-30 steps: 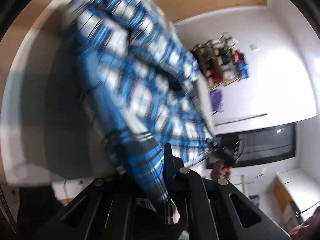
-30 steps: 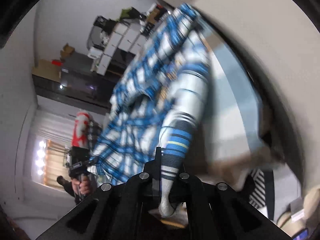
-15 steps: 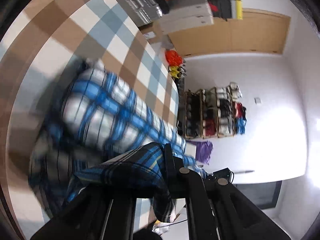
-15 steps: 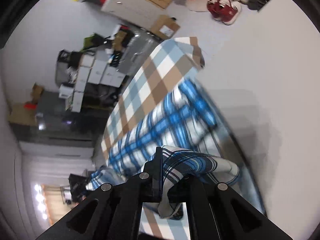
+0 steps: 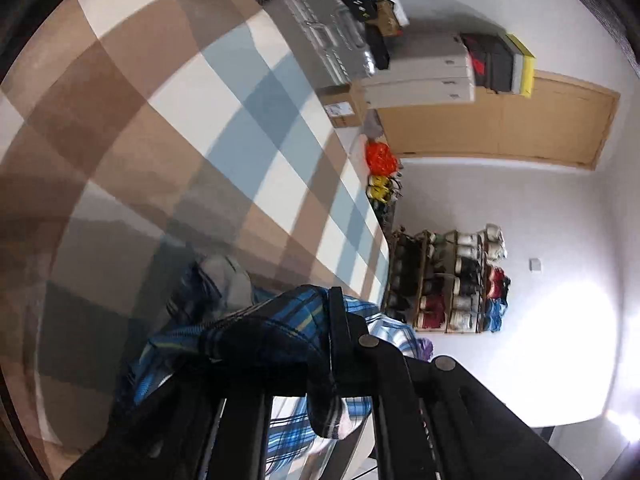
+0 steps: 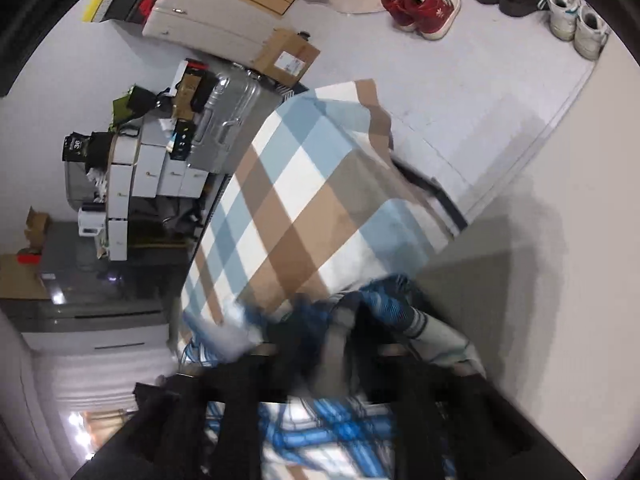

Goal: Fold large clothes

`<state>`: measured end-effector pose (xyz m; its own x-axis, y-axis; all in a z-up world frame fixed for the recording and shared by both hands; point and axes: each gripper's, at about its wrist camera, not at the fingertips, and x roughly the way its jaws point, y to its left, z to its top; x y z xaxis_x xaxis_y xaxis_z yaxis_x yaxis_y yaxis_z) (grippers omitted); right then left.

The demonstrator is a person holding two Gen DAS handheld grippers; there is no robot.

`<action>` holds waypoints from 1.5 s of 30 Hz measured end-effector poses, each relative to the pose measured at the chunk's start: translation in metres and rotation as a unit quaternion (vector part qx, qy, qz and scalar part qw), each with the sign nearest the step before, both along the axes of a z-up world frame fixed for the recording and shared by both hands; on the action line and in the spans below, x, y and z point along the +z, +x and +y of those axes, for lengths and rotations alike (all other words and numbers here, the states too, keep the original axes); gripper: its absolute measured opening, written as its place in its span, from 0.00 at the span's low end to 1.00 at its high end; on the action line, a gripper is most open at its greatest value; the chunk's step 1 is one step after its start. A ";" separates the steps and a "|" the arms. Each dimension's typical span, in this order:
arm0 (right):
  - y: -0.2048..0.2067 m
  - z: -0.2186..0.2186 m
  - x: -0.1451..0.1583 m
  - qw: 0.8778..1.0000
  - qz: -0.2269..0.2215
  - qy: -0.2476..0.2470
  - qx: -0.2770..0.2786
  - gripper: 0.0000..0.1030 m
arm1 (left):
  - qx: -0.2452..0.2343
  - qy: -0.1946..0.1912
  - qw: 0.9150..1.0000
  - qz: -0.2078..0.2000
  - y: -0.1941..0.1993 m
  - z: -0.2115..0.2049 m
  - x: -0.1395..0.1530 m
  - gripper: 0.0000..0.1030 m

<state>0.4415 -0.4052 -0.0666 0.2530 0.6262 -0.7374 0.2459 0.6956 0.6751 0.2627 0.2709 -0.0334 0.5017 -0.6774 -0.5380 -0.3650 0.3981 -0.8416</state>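
Covering the desk, a brown, blue and white checked cloth fills both views. Blue plaid garment lies bunched at the near edge, a fold clamped in the left claw. Right claw blurred; seems clamped on cloth, cannot tell. Risk: uneven pull drags the bunch off the edge, or fabric slips free.

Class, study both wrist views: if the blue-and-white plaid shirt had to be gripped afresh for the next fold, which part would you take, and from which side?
Probably a doubled hem edge of the blue-and-white plaid shirt, approached from above and from the near side. It lies bunched at the near end of the brown, blue and white checked cloth, so edges stand proud there. Both the left gripper and right gripper already pinch such folds.
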 end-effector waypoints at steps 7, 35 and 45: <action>-0.020 -0.018 0.023 0.997 -0.078 -0.007 -0.023 0.78 | 0.009 0.025 1.000 -0.016 0.010 0.001 0.015 0.54; -0.187 0.074 -0.023 0.971 -0.133 -0.100 0.169 0.81 | -0.175 0.259 0.949 0.038 -0.112 -0.099 -0.038 0.75; -0.200 0.069 -0.042 0.986 -0.076 0.032 0.148 0.81 | -0.142 0.150 0.978 0.010 -0.174 -0.069 -0.033 0.75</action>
